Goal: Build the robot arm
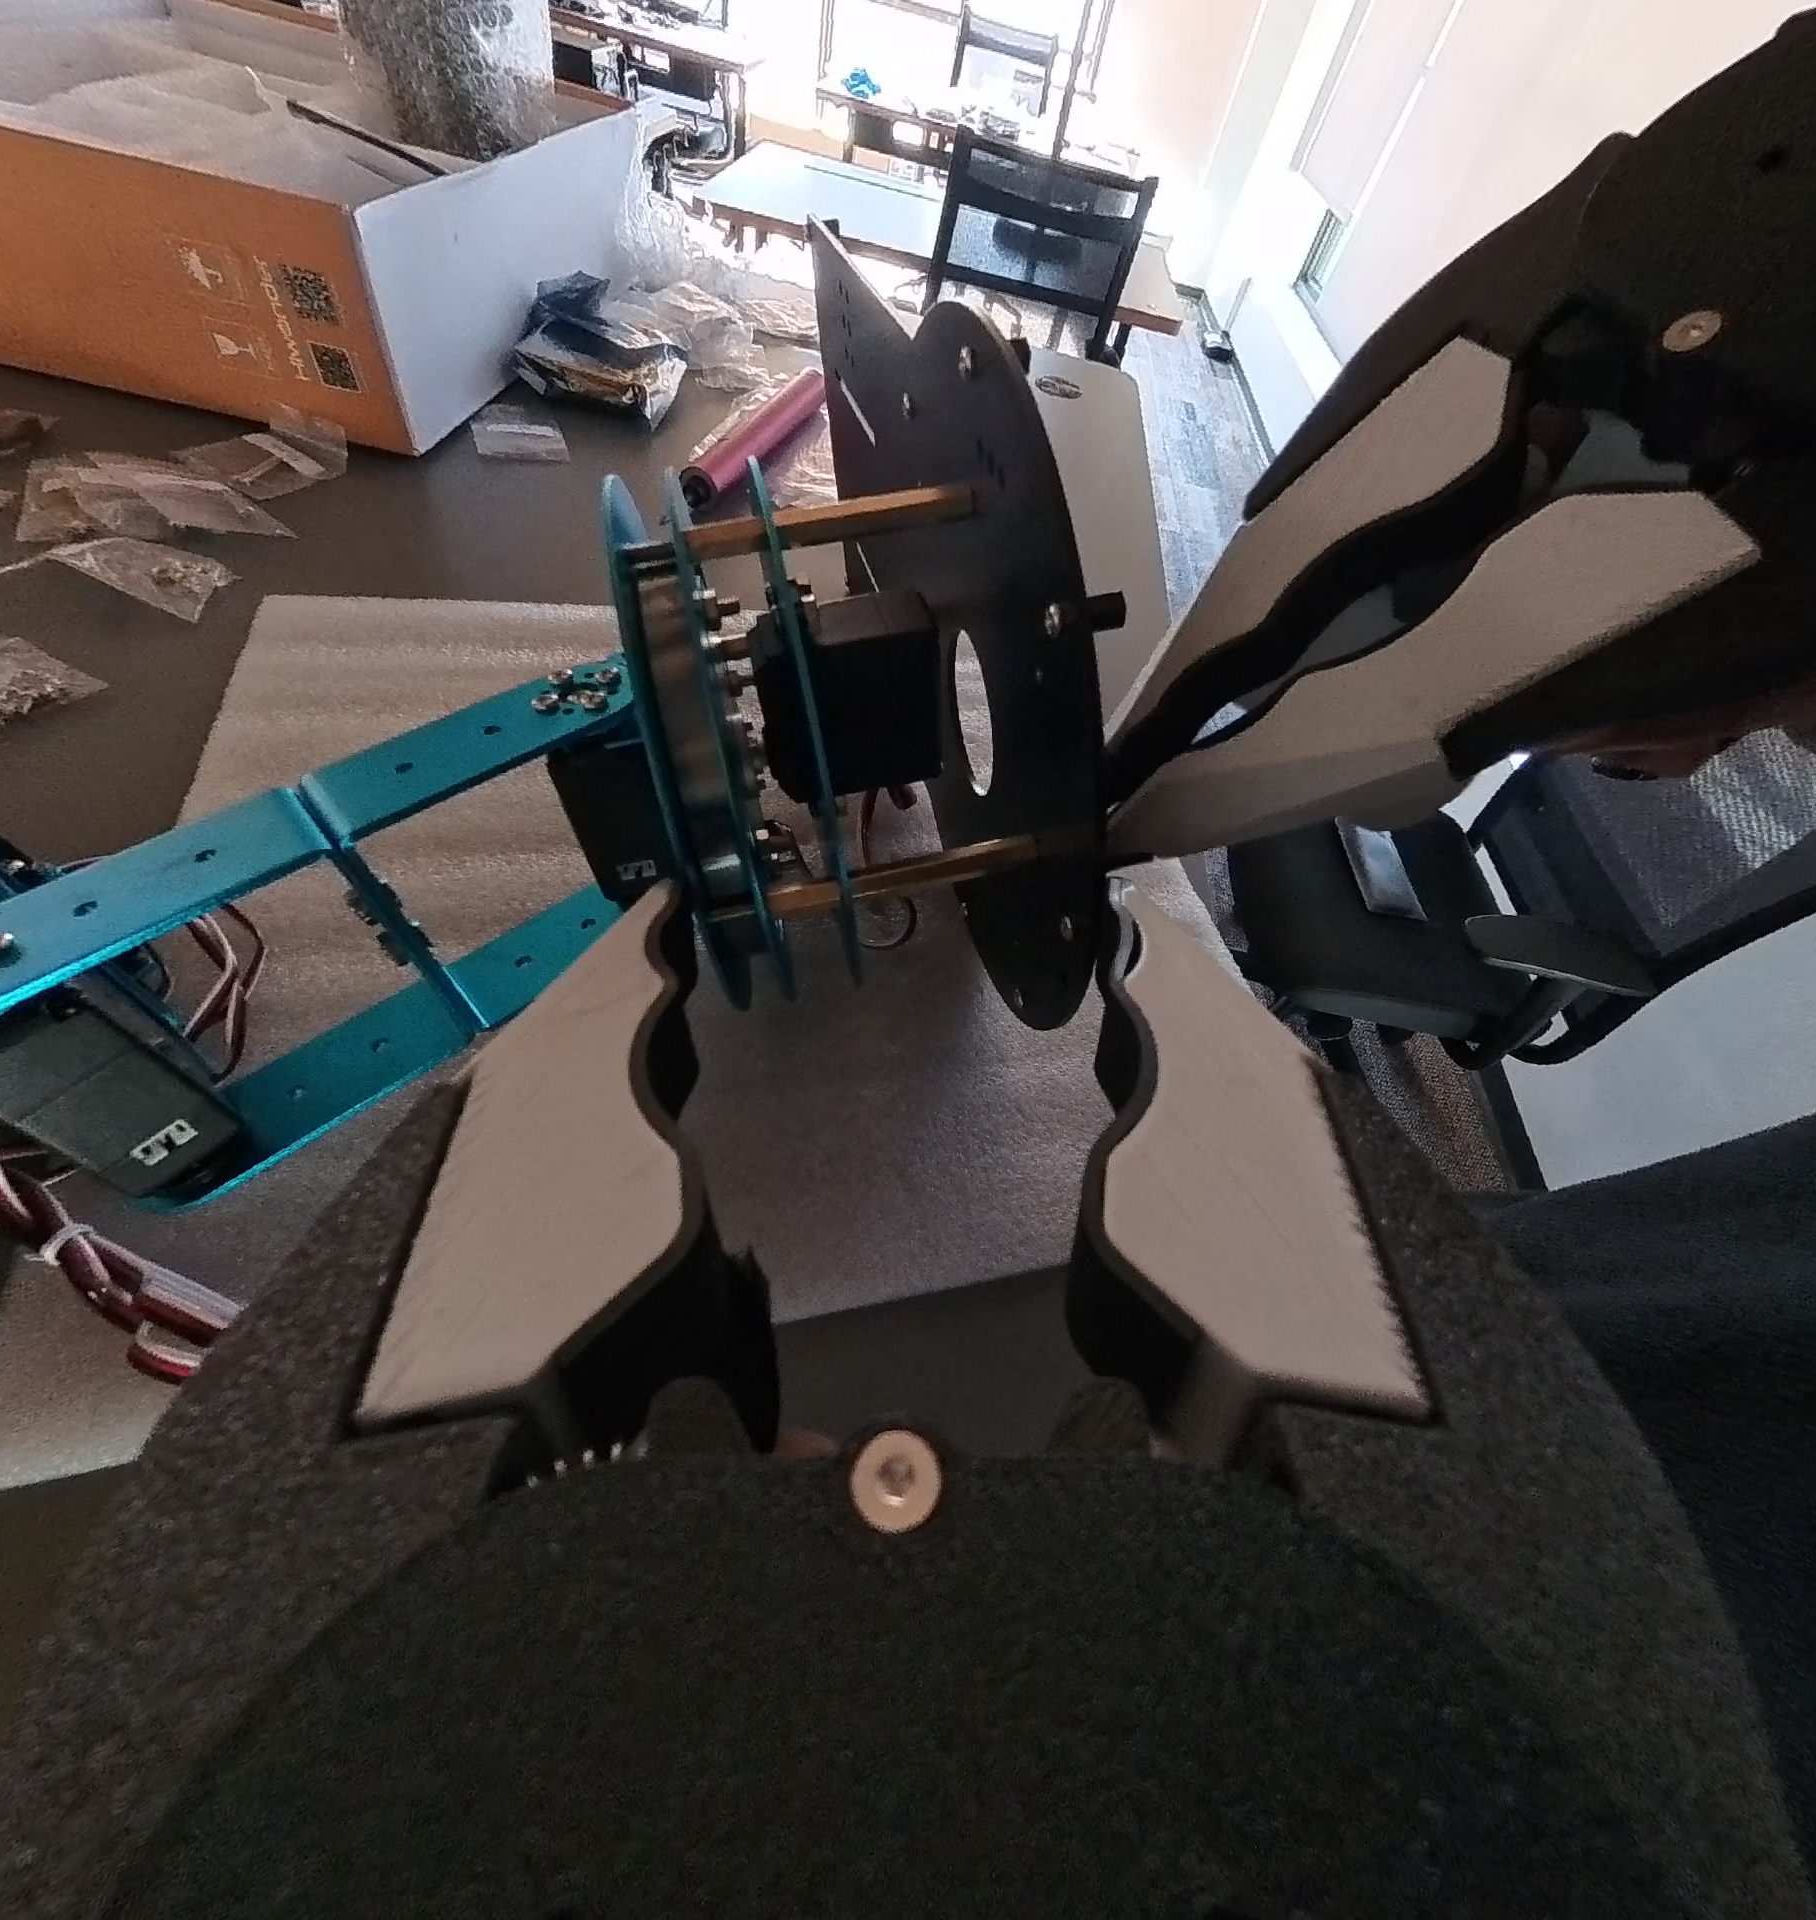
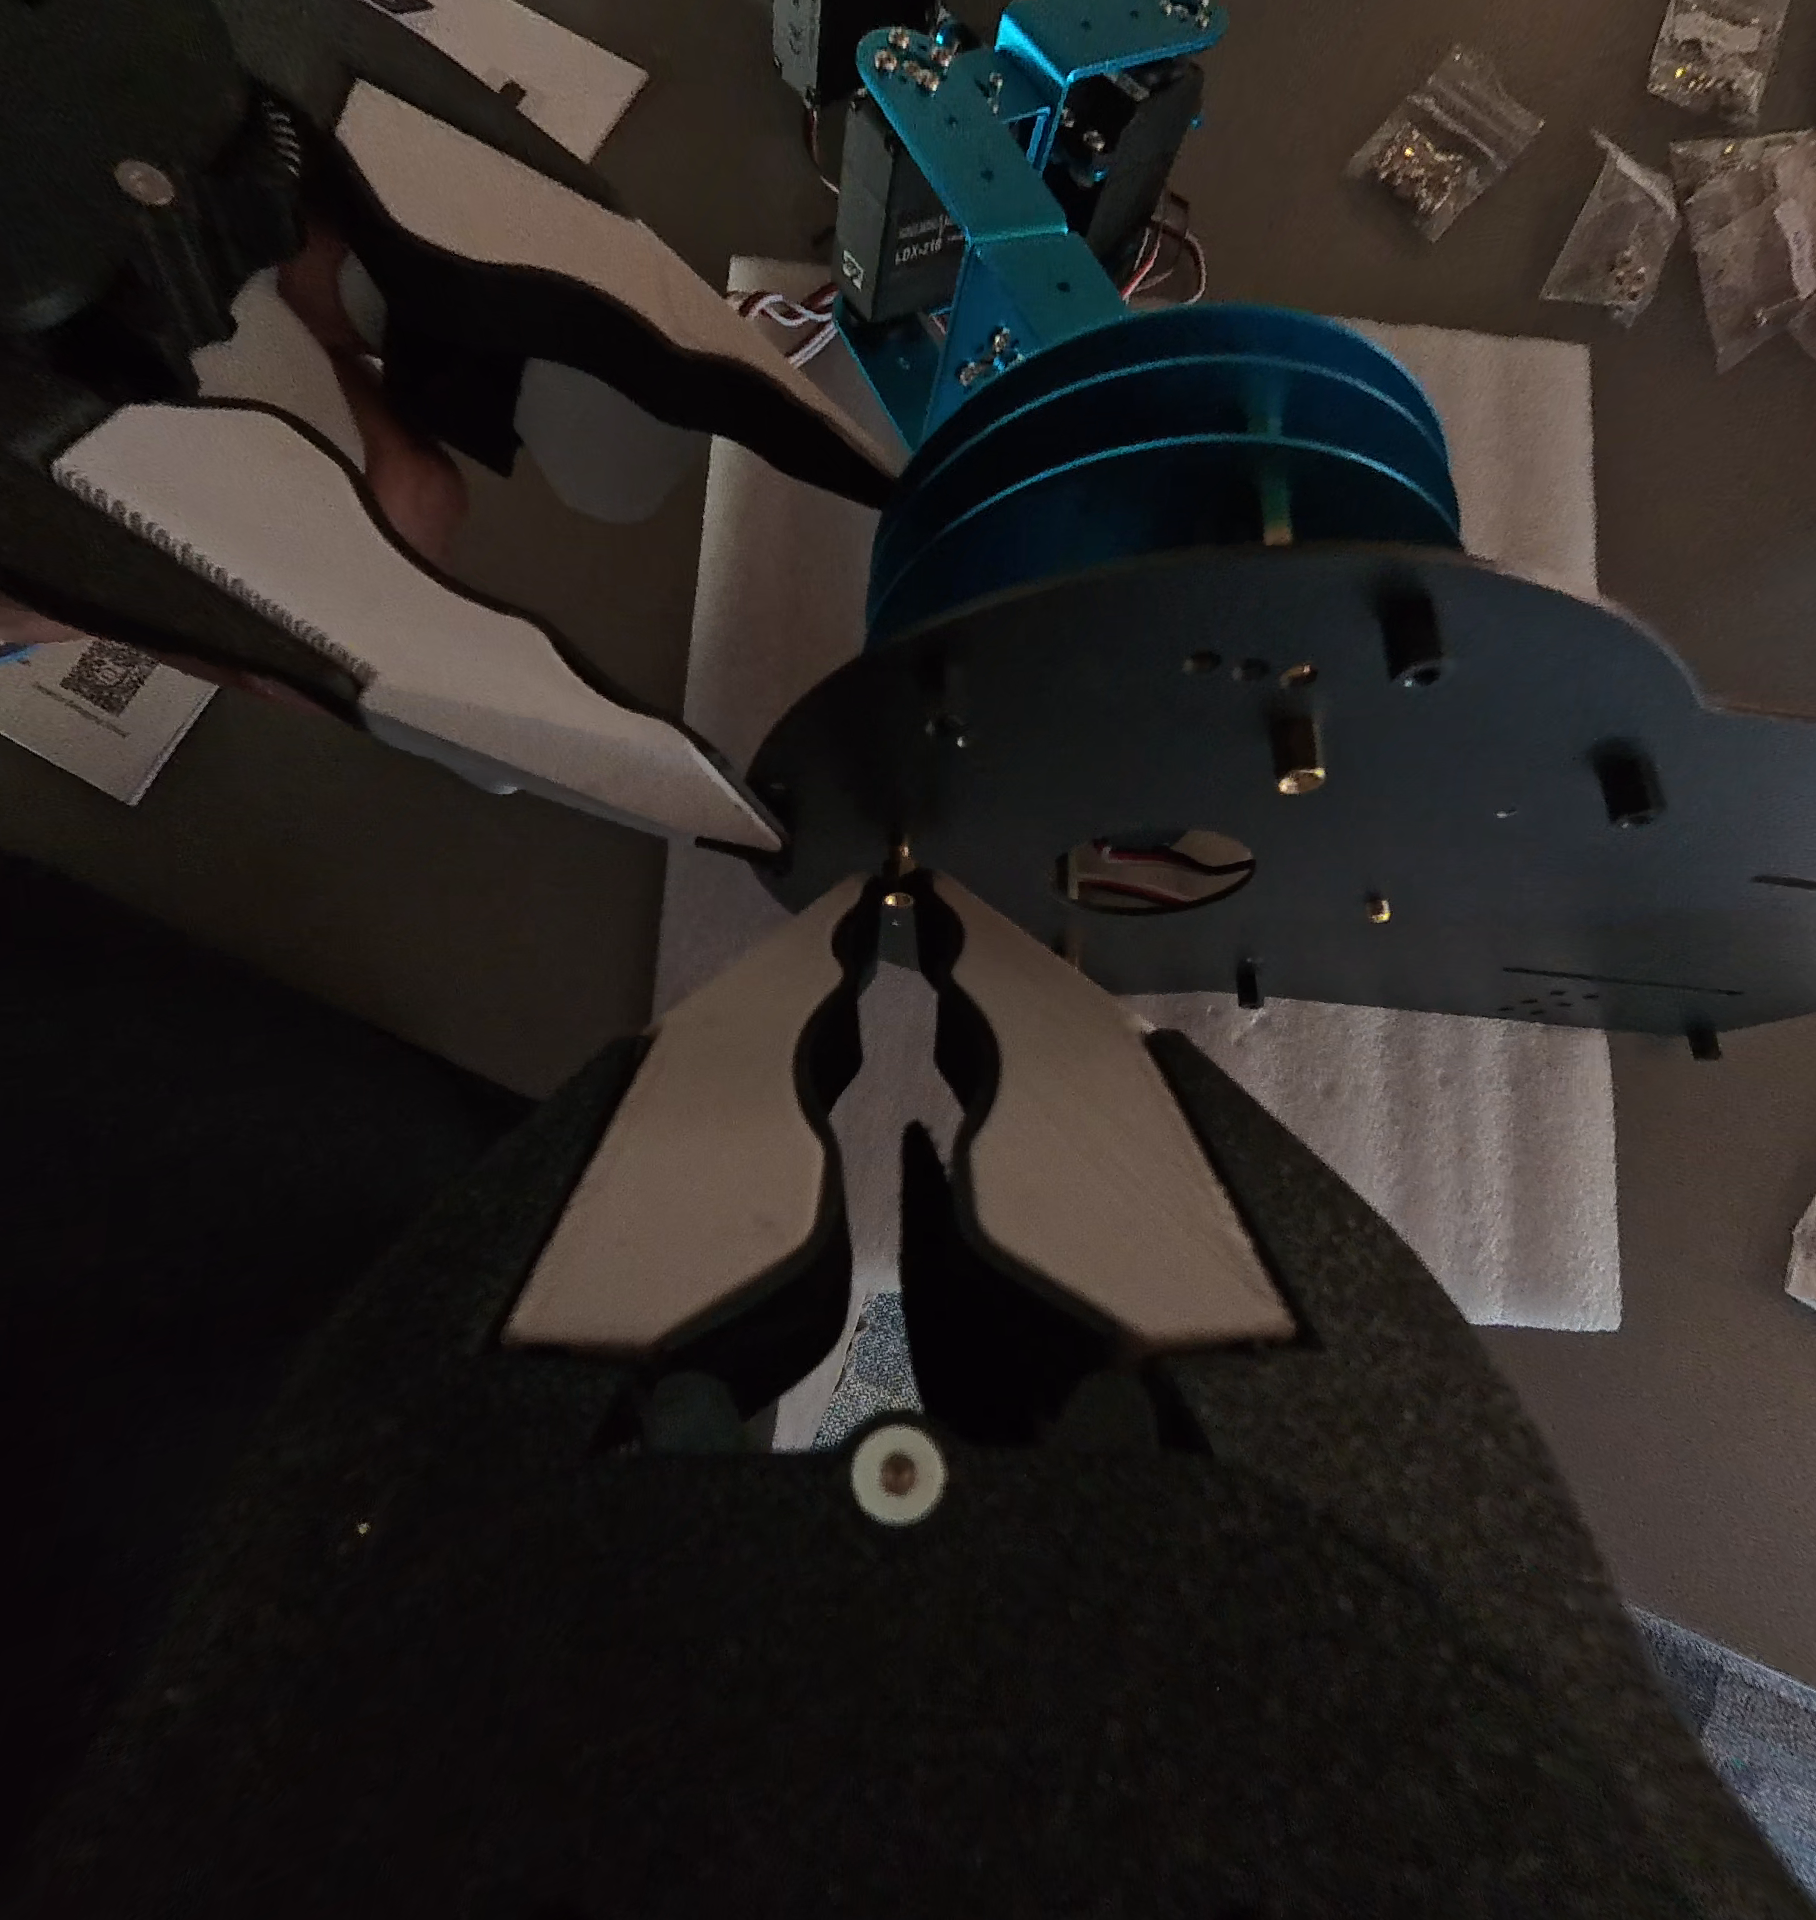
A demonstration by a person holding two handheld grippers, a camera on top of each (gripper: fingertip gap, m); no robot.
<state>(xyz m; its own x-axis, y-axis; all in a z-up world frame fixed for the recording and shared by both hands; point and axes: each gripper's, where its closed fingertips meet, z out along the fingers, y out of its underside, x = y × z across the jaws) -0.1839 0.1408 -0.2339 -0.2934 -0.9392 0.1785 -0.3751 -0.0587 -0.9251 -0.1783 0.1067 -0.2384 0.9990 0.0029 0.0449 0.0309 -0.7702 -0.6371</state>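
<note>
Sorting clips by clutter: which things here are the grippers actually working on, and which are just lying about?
In hand: right gripper shut on a brass standoff at the black plate; left gripper open, straddling the blue discs and that plate; blue arm attached.

Lying about: orange box, purple cylinder, bags of small parts, paper sheet, foam sheet underneath.

The left claw [image 1: 893, 914] is spread wide around the toppled robot arm's base, one fingertip [image 1: 665, 904] against the stacked blue discs [image 1: 722, 727], the other just beside the black base plate [image 1: 997, 665]. The right claw [image 2: 902, 896] is nearly closed, pinching a small brass standoff [image 2: 899, 894] at the plate's underside. The blue bracket arm [image 1: 364, 831] lies sideways over a white foam sheet [image 1: 384, 665] on the bench [image 1: 436, 530]
</note>
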